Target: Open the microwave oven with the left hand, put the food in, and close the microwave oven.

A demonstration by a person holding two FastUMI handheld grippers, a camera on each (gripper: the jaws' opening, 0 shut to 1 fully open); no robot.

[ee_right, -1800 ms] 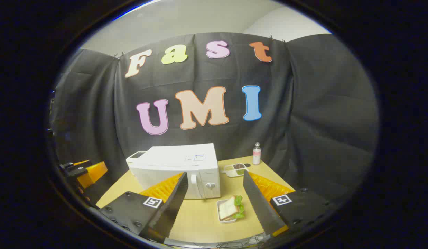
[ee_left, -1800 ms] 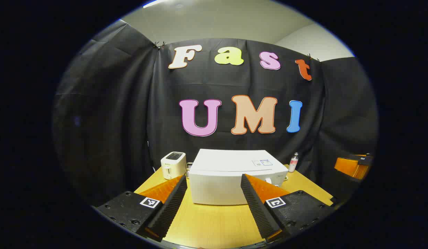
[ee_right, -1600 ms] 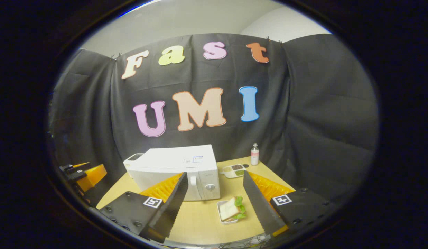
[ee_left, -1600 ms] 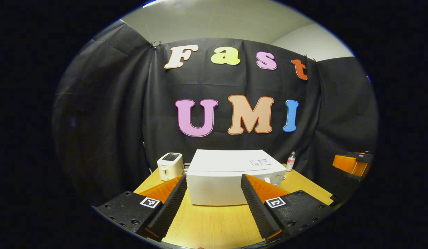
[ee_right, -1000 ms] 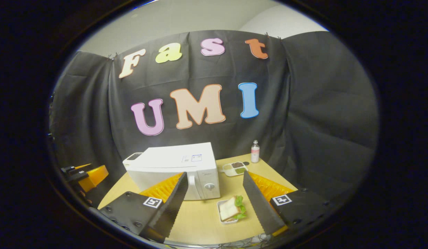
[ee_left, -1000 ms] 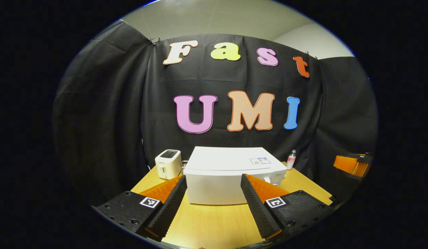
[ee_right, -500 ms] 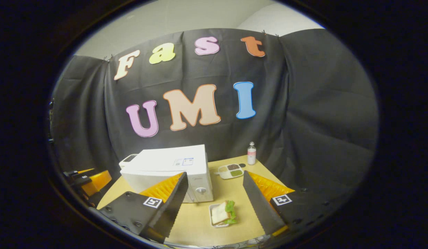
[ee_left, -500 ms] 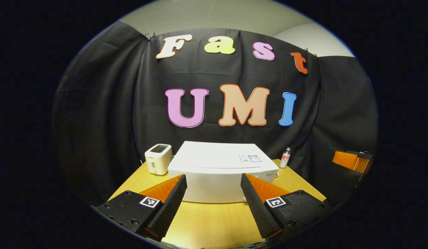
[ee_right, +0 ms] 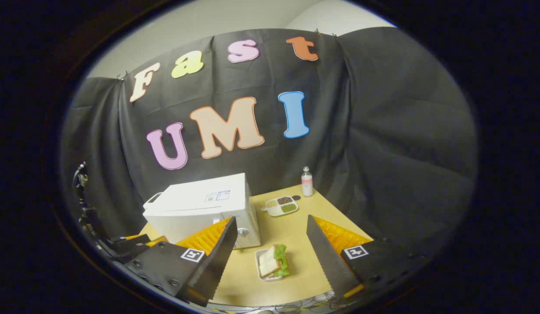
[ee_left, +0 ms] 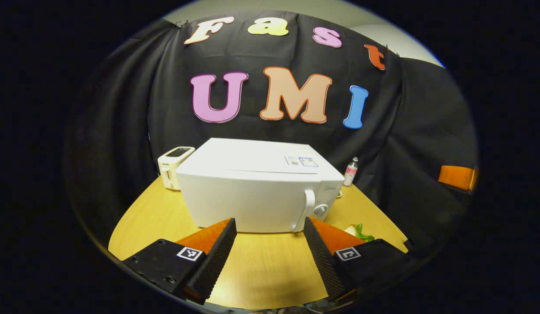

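A white microwave (ee_left: 252,192) stands on the wooden table (ee_left: 156,209) with its door shut; its handle (ee_left: 308,209) and knob (ee_left: 321,209) sit at the front right. My left gripper (ee_left: 269,220) is open just short of the door, holding nothing. The food, a sandwich with lettuce in a small white tray (ee_right: 272,261), lies on the table right of the microwave (ee_right: 200,209). My right gripper (ee_right: 271,218) hovers open above and behind the tray. An edge of the sandwich (ee_left: 359,230) peeks past my left gripper's right finger.
A white toaster (ee_left: 174,161) stands behind the microwave on the left. At the back right are a small bottle (ee_right: 306,181) and a divided dish (ee_right: 281,205) of food. The other gripper (ee_right: 130,244) shows low at the left of the right gripper view.
My left gripper has moved closer to the microwave, which now looks larger with its handle in view. In the right gripper view the microwave and sandwich have shifted left.
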